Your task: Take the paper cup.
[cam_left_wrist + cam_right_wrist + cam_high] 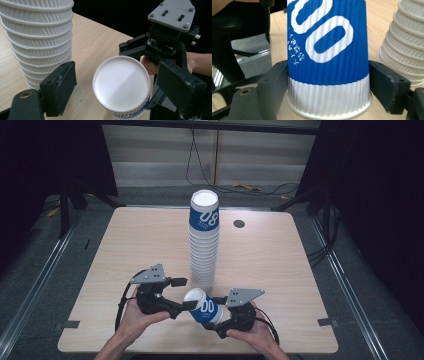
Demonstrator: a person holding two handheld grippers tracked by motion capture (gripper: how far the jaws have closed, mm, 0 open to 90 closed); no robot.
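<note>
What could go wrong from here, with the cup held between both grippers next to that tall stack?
1. The right gripper clamps the ribbed paper cup near its rim; squeezing harder could dent it.
2. The left gripper stands open around the cup's closed base; if the right lets go before it closes, the tilted cup could drop onto the table.
3. The tall stack of cups stands close behind; a stray swing could topple it.

Wooden table (135,245), grey floor (80,235), dark curtains (45,155)
</note>
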